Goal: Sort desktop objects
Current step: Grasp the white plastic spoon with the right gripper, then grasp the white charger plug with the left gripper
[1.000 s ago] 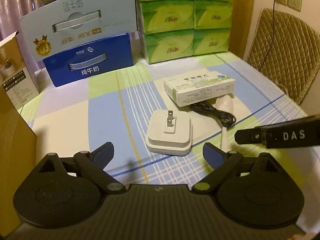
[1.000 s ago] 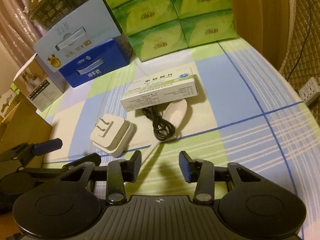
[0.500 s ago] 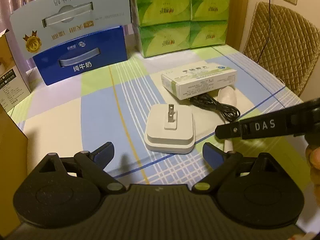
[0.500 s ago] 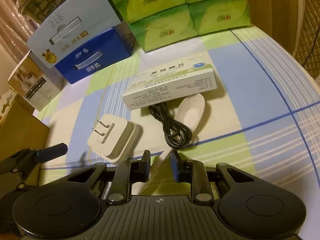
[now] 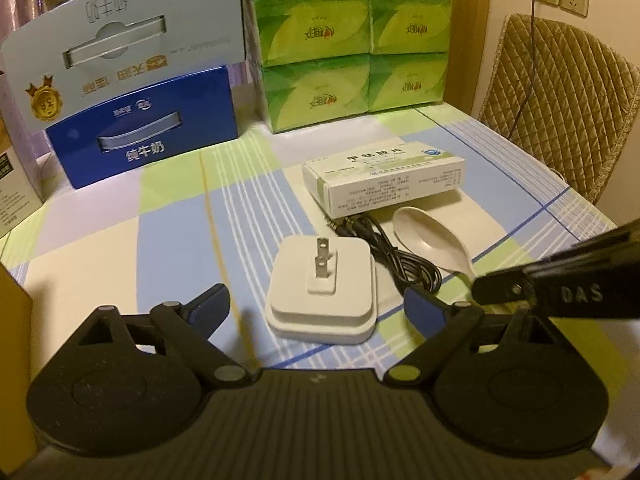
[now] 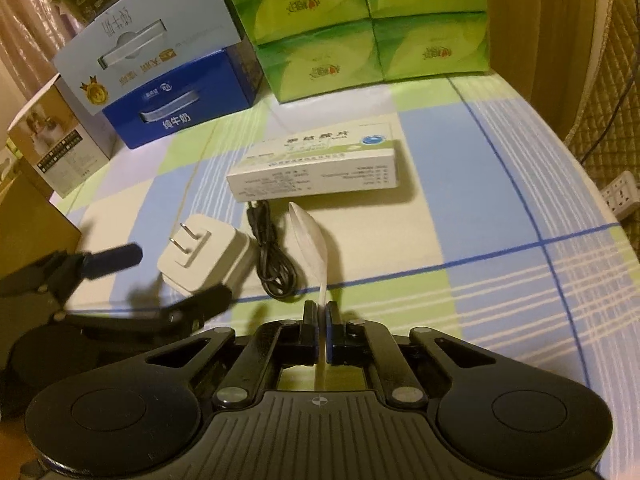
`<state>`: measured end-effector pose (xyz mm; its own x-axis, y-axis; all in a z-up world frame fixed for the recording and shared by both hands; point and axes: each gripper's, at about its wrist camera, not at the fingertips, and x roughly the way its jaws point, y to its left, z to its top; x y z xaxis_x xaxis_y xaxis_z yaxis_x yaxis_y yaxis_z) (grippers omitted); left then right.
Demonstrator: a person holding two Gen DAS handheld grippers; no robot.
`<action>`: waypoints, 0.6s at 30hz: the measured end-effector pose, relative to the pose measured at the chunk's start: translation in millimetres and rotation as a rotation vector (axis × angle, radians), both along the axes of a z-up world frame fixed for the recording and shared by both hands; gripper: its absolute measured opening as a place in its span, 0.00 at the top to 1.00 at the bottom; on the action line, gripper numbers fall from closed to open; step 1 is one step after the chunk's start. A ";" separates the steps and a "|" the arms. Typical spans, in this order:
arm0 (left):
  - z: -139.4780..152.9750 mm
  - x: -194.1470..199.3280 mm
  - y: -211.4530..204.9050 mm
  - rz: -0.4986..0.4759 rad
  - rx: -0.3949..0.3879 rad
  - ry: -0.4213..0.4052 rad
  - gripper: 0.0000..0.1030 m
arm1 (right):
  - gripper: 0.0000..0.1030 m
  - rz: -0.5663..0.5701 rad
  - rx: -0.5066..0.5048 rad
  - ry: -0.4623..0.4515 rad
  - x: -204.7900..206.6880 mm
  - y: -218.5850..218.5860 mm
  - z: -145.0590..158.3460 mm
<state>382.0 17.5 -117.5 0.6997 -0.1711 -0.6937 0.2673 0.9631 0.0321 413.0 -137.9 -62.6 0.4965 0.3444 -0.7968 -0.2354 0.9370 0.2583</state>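
Clamped tight on the spoon's (image 6: 310, 236) handle, my right gripper (image 6: 320, 314) has its two jaws nearly meeting, with the thin white handle pinched between them; a second ago those jaws stood wide apart and half a second ago they were only narrowing around it. My left gripper (image 5: 316, 306) stays spread wide, its blue-padded fingers (image 5: 210, 308) on either side of the white plug adapter (image 5: 322, 290) without touching it, just as in the earlier left wrist views. From the left wrist view the right gripper's (image 5: 486, 300) black fingertip now reaches the spoon's (image 5: 434, 240) handle, further in than before.

The spoon bowl now reads edge-on in the right wrist view, tilted rather than lying flat as it did earlier. It lies just right of the coiled black cable (image 6: 274, 258) and near the front of the white medicine box (image 6: 320, 168).

My count on the checked tablecloth (image 6: 460, 184): one spoon, one plug adapter with two prongs pointing up, one black cable, one medicine box. Along the back I see one blue milk carton (image 5: 142, 132) with a pale grey carton (image 5: 120, 52) stacked on it, and a block of green tissue packs (image 5: 352, 44), of which four show fully in the left wrist view. One small printed box (image 6: 56, 144) stands at the far left. A quilted chair back (image 5: 560, 100) sits beyond the table's right edge.
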 end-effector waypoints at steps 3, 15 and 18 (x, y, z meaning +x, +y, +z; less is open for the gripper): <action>-4.3 4.8 0.5 0.007 -0.011 0.006 0.22 | 1.00 -0.012 -0.005 0.002 -0.3 -4.5 -1.2; -7.6 -7.7 -3.3 -0.008 0.020 0.066 0.41 | 1.00 -0.004 0.011 0.018 -5.3 -5.1 -0.9; -7.2 -24.1 -3.8 -0.008 0.020 0.097 0.41 | 1.00 0.009 0.022 0.043 -17.7 -9.0 1.8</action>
